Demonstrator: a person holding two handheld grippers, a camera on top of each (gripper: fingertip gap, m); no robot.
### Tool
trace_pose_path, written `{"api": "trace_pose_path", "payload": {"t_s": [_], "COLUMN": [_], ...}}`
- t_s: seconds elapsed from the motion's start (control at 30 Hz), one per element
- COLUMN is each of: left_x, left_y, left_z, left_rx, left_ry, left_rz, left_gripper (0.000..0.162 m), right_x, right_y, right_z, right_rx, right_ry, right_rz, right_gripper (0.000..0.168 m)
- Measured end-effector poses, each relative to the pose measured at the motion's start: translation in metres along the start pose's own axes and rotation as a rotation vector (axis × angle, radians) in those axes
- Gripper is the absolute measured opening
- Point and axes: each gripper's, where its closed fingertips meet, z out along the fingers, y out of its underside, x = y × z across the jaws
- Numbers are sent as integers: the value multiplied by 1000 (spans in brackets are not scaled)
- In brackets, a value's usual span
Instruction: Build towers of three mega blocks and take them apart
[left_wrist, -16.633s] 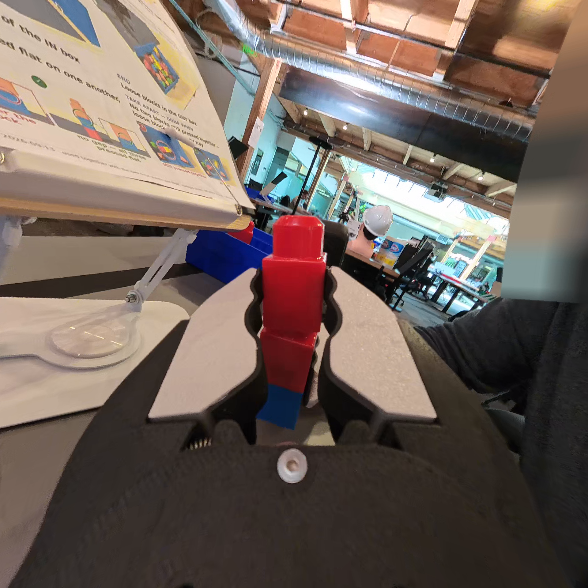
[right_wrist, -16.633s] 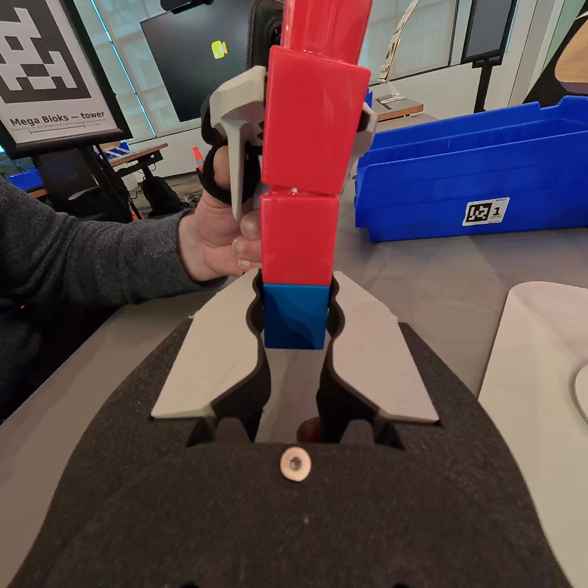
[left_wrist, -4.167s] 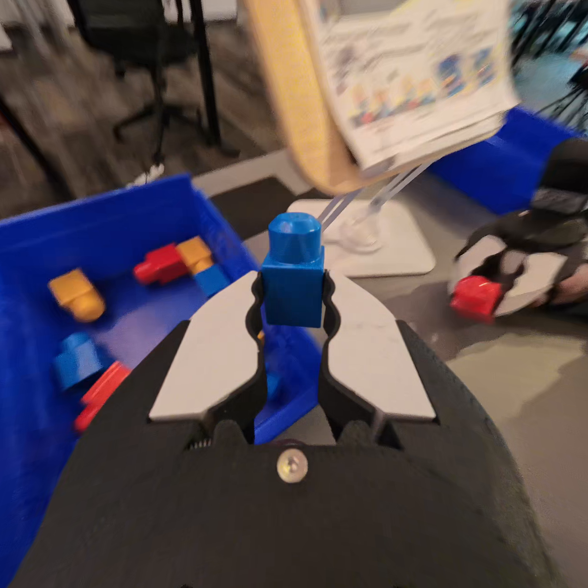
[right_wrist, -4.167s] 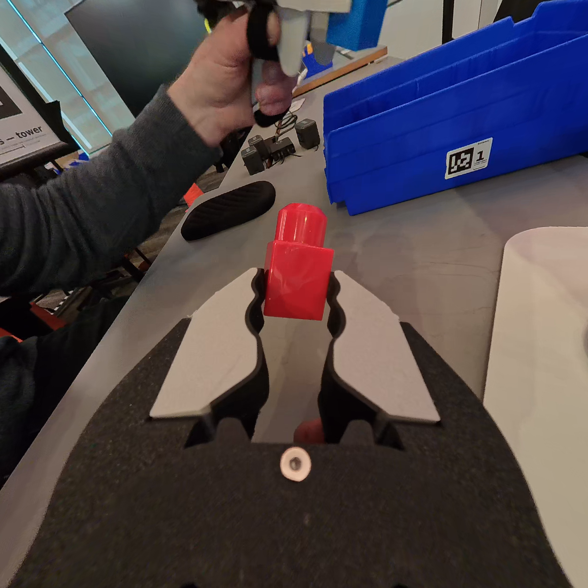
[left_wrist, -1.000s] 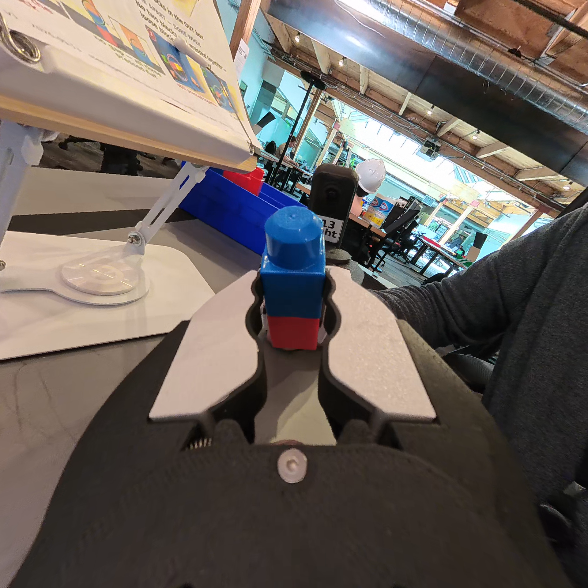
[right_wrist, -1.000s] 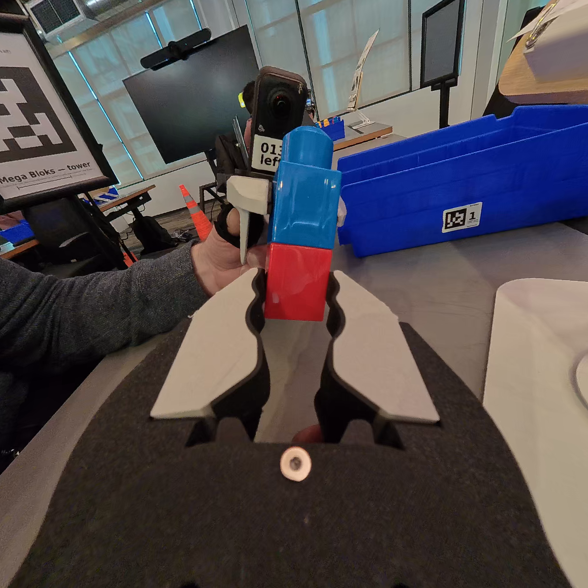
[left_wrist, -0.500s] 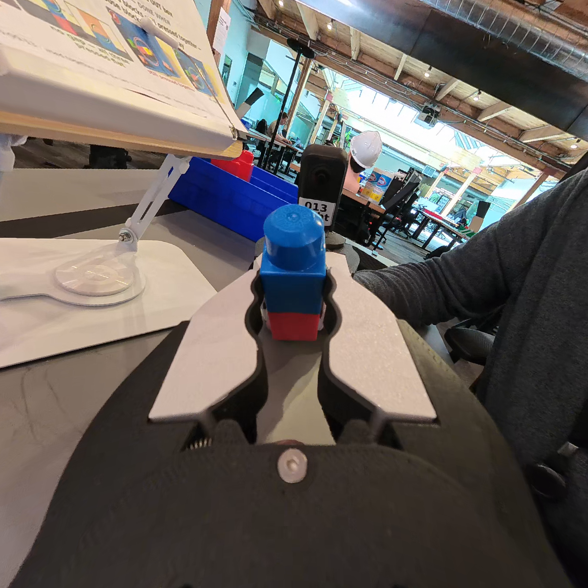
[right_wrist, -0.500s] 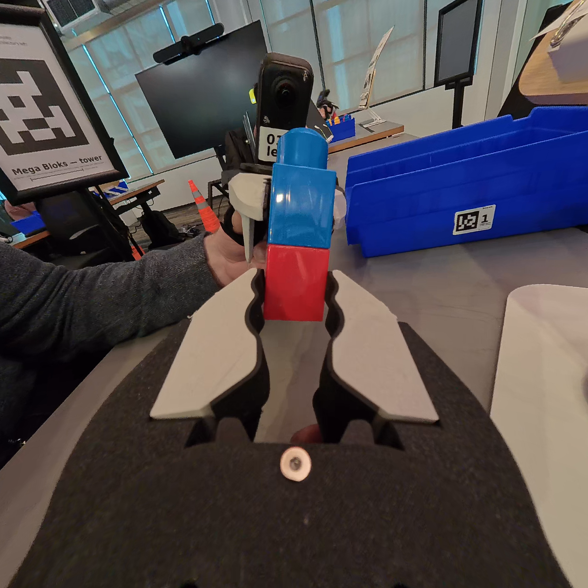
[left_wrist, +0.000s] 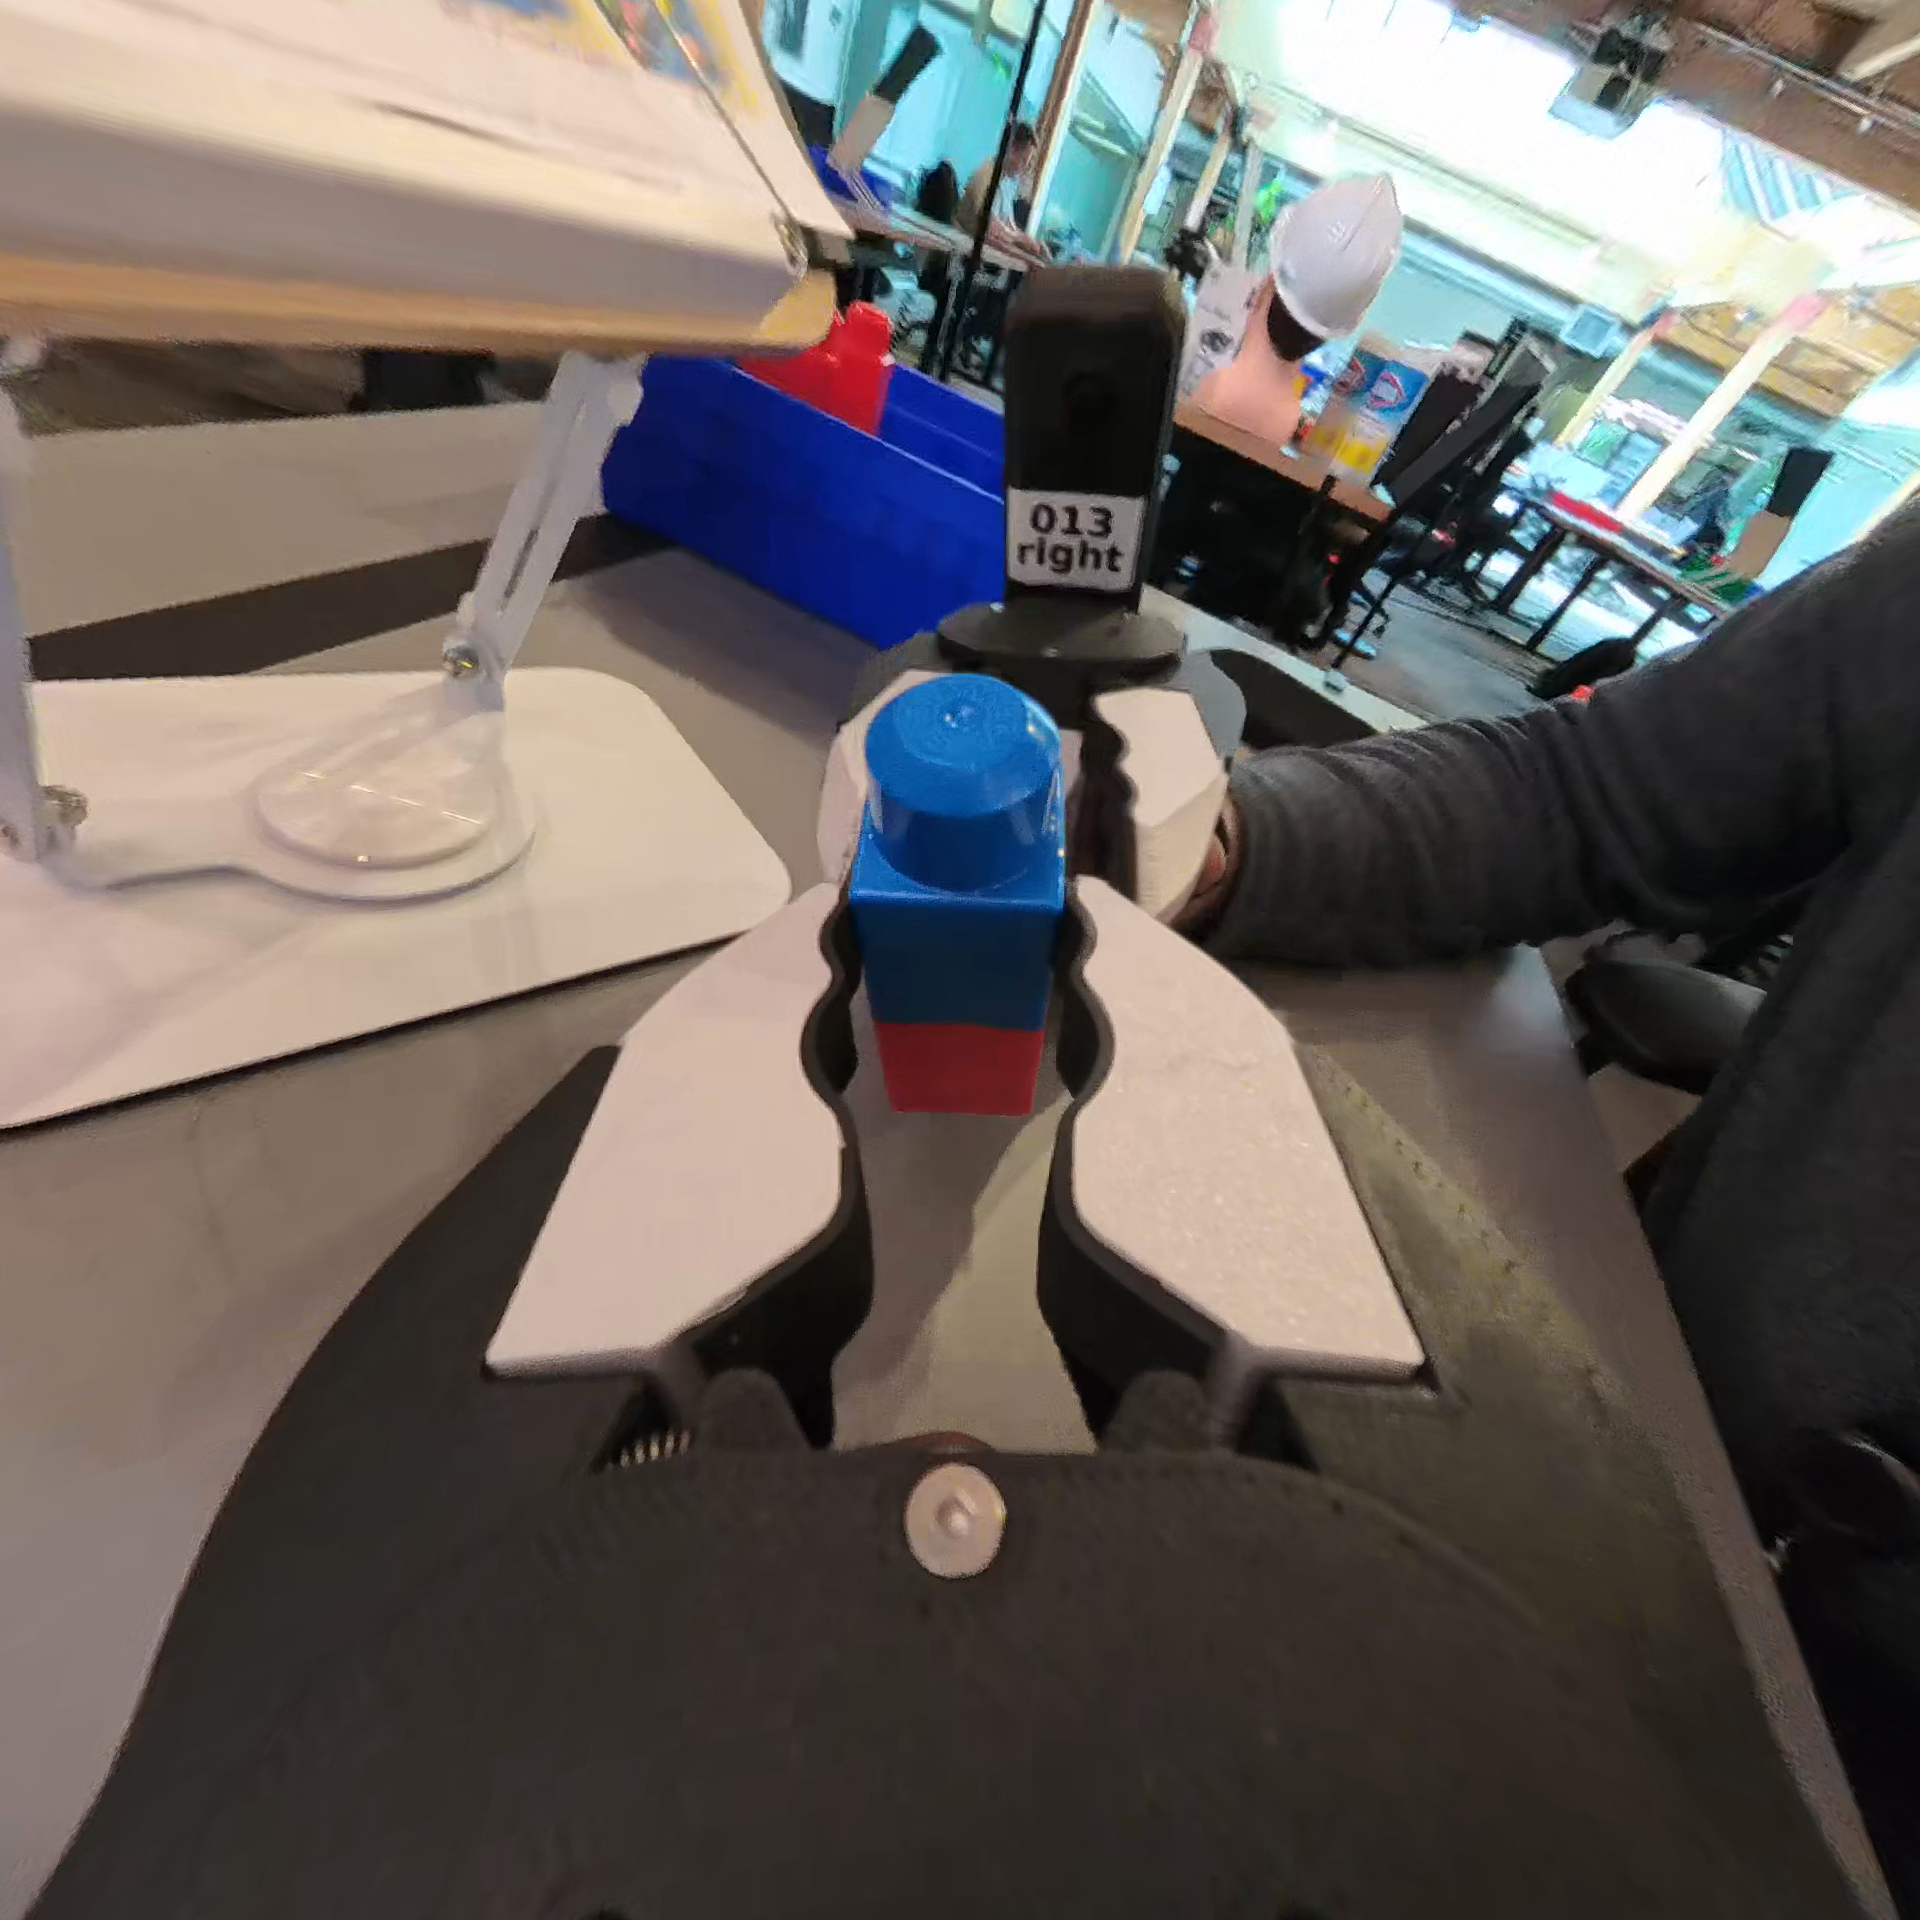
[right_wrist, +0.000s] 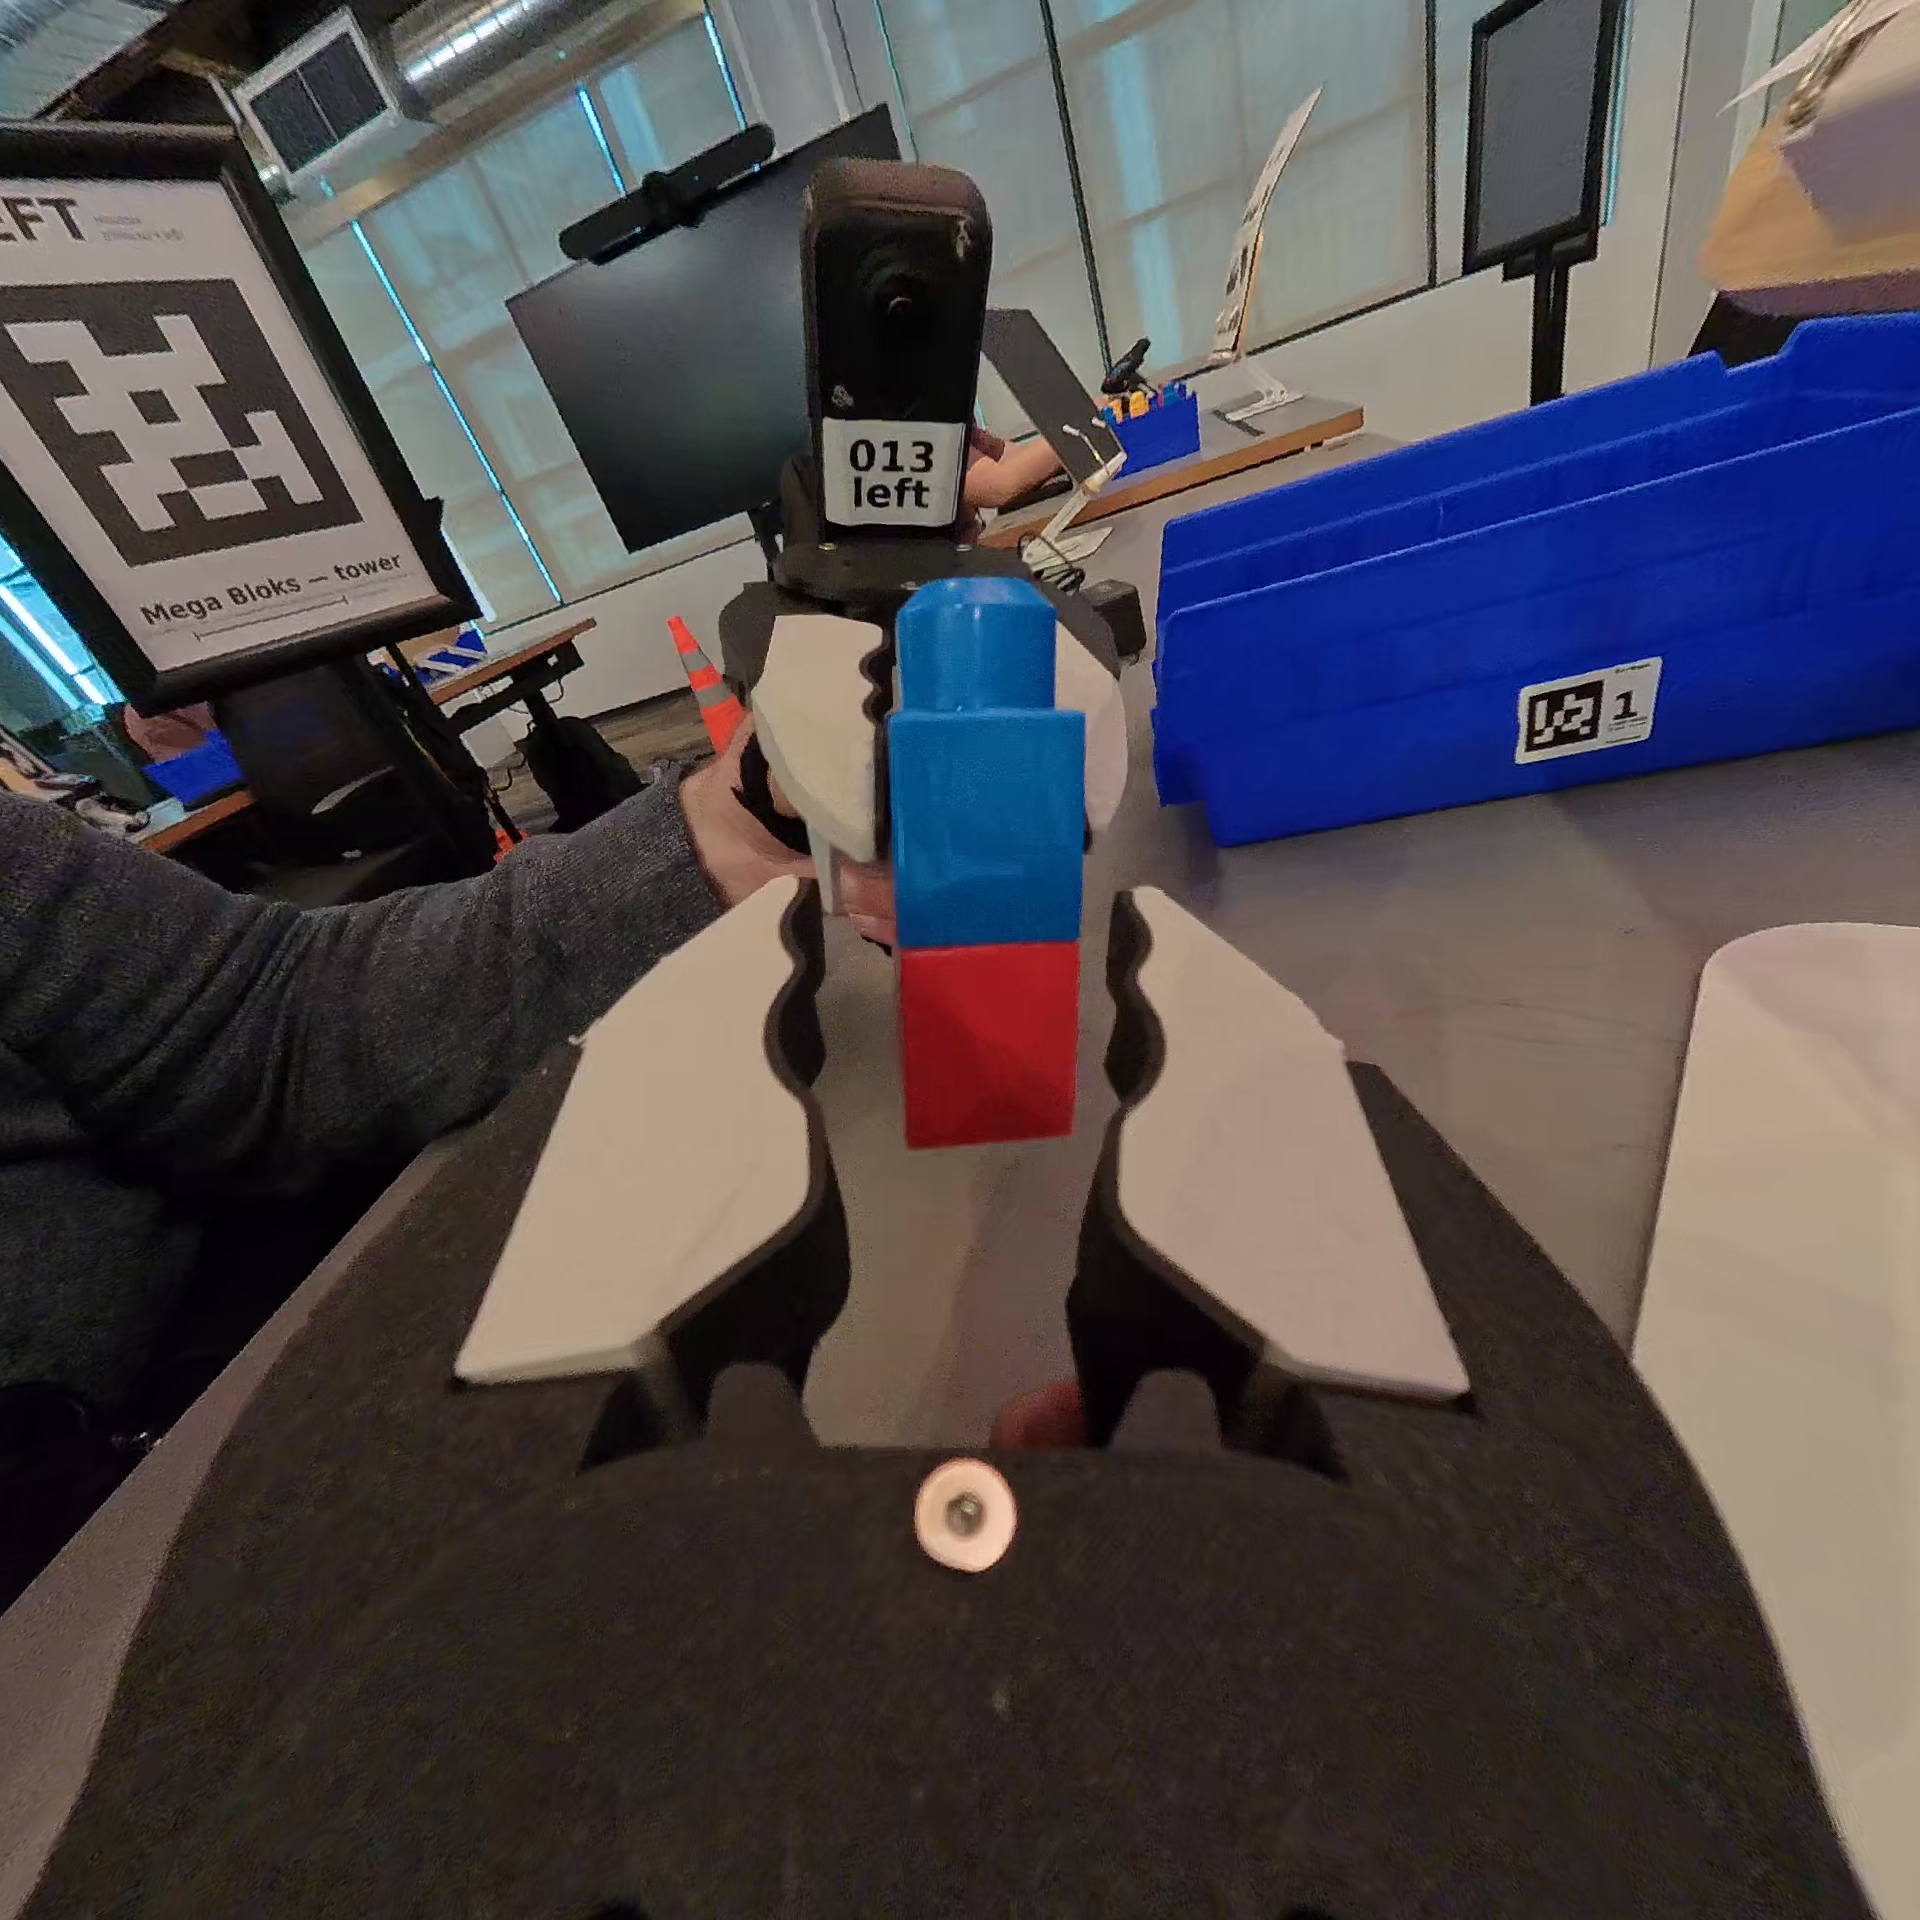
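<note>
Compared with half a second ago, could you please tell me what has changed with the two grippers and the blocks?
The right gripper has opened and let go of the red block, with gaps now showing on both sides. The left gripper stays clamped on the blue block, so it alone carries the two-block stack. The blocks remain joined, blue above red, over the grey table.

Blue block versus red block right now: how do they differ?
The blue block sits on top, stud exposed; the red block is beneath, stud hidden. The left gripper clamps the blue block; the right gripper stands open, clear of the red block. Both are joined, equally wide.
</note>
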Motion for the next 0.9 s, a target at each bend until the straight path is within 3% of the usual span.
{"api": "trace_pose_path", "payload": {"t_s": [0.27,0.73,0.8,0.9], "left_x": [11,16,14,0], "left_y": [6,3,-7,-31], "left_z": [4,5,-6,-51], "left_rx": [-39,-28,7,72], "left_ry": [75,75,47,-93], "left_rz": [-20,3,27,75], "left_gripper": [35,35,41,41], "right_x": [-7,-12,-10,-9], "right_y": [5,4,1,-2], "right_z": [3,3,0,-3], "right_rx": [-36,-31,-9,14], "right_ry": [-38,-56,-57,-64], "right_rz": [-29,-46,-33,-14], "right_gripper": [35,35,35,35]}}
